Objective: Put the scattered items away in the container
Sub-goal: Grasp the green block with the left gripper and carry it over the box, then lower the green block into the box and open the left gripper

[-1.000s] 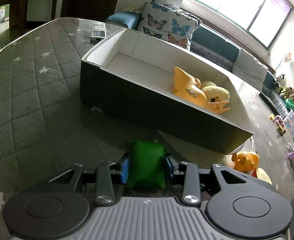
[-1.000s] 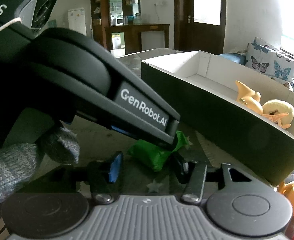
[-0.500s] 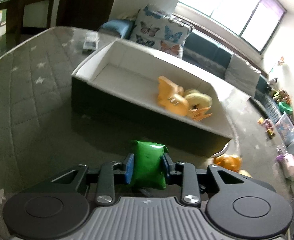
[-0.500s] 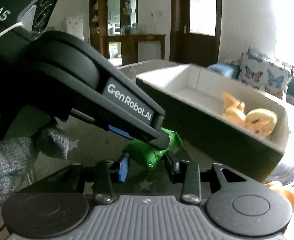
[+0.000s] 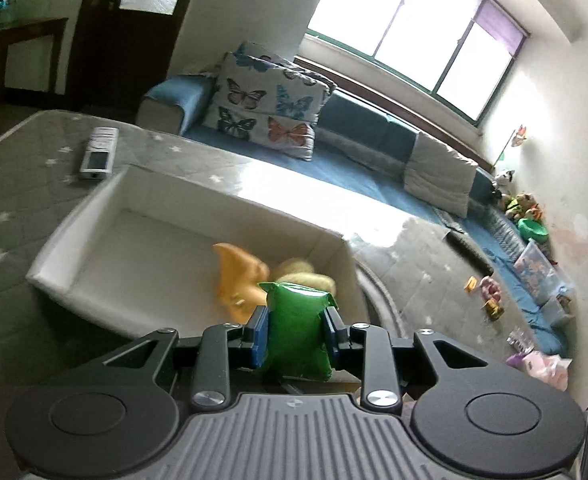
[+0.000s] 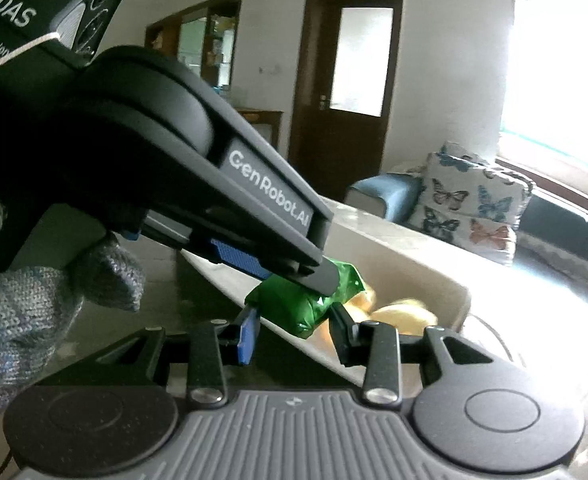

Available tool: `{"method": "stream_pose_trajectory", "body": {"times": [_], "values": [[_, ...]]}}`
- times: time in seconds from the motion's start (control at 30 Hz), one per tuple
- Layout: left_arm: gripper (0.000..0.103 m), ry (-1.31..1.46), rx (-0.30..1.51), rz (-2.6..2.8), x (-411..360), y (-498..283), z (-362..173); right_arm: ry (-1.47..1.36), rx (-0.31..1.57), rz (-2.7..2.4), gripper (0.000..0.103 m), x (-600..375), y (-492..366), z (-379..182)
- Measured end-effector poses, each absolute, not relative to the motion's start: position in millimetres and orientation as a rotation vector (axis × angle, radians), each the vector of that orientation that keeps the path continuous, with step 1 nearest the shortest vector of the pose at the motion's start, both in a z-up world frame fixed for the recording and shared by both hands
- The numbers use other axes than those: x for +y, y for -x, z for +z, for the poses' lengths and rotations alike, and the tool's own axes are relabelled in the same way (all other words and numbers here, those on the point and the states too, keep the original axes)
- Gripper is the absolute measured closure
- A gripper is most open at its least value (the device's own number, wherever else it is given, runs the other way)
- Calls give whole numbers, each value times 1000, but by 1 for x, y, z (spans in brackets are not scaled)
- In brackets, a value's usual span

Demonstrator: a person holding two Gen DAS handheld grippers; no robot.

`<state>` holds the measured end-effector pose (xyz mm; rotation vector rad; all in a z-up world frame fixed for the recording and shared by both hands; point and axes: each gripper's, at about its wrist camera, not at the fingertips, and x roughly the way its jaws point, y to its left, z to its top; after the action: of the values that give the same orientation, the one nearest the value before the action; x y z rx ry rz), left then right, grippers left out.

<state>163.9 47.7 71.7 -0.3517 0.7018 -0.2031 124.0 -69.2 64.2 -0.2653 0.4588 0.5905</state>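
Observation:
My left gripper (image 5: pixel 296 328) is shut on a green packet (image 5: pixel 298 332) and holds it in the air over the near rim of the white-lined box (image 5: pixel 105 216). Orange and yellow toys (image 5: pixel 237 280) lie inside the box at its right end. In the right wrist view the left gripper's body crosses the frame from the upper left, with the green packet (image 6: pixel 294 304) at its tip above the box rim (image 6: pixel 414 268). My right gripper (image 6: pixel 294 336) is open and empty, just below and behind the packet.
A remote control (image 5: pixel 98 153) lies on the quilted grey table (image 5: pixel 9 184) left of the box. A blue sofa with a butterfly cushion (image 5: pixel 265 112) stands behind. Toys and a clear bin (image 5: pixel 542 264) lie on the floor at right.
My left gripper has lifted the green packet off the table and carried it up and forward over the box's rim. The right gripper has followed, still open.

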Motion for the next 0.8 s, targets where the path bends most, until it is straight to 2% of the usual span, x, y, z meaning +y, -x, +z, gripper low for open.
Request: {"method": "stream_pose_trajectory", "body": {"times": [0.33,0.43,0.57,0.8], "values": [[71,419,734,-246,29,-207,43,276,522,527,65,-93,-165,50],[71,414,745,-237,26,-206,40,286,526,521,64,-101,-165,48],[71,408,739,-229,24,-200,40,289,525,512,56,-111,-162,50],[71,390,732,-242,18,-182,48,329,509,492,55,-129,-142,62]]}}
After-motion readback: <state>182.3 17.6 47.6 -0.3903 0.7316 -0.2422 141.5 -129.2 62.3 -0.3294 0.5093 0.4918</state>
